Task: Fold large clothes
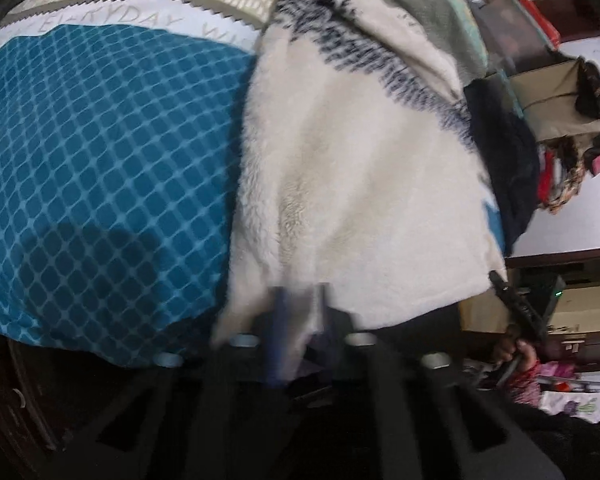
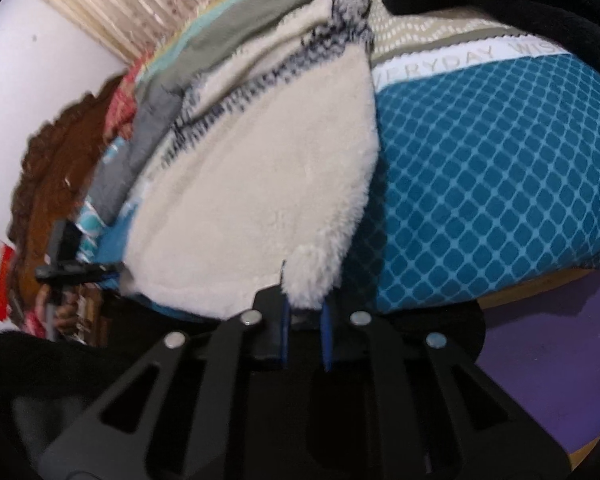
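Nearest us, our left claw (image 1: 298, 308) is pinched on the near hem of the cream fleece garment (image 1: 360, 184), and our right claw (image 2: 304, 312) is clamped on another corner of that same hem. Beyond the claws the garment lies spread over the bed (image 1: 100, 152) with its blue checked cover — the dark-speckled band toward the far end, by the piled clothes (image 1: 560, 176). We judge the folding is barely begun: both corners are gripped, but no fold is laid over yet, and the pile waits.
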